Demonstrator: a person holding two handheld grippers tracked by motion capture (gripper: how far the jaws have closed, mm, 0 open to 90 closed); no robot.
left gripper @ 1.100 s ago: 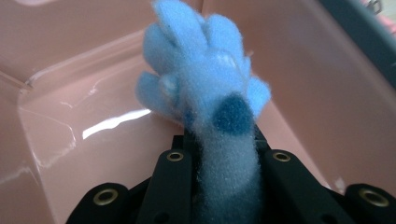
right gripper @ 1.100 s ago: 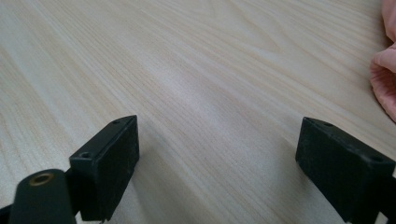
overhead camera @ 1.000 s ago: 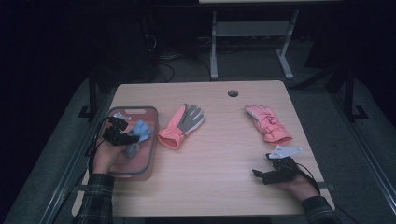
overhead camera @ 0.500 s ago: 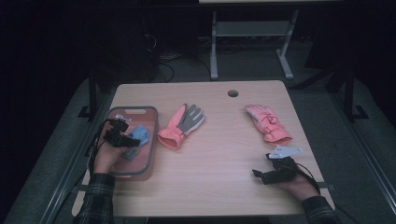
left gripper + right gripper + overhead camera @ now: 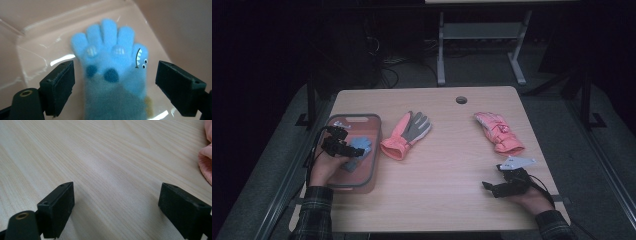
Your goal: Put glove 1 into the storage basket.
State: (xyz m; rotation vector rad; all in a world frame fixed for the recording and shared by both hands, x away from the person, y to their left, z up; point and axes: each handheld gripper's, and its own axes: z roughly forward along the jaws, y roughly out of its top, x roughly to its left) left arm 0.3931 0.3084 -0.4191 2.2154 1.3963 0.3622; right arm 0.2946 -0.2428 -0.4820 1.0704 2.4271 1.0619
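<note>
So the left gripper sits over the pink tray at the left side of the surface, and its jaws have just been opening. They're wide now, standing clear on either side of the little blue glove without pressing on it. In the left gripper view the glove lies flat on the tray floor between the jaws, fingers pointing away from the camera, with darker blue spots on the palm, a greyish cuff end nearest the gripper and a tiny toothy monster face on the thumb. From the high view you can see the same blue glove in the middle part of the tray, just past the gripper. The right gripper rests low near the front right of the surface, jaws spread wide with nothing between them but bare wood; a bit of pink fabric shows at the edge of the right gripper view. Elsewhere on the surface, a pink and grey glove lies just right of the tray, and another pink glove lies farther right, well apart from it.
</note>
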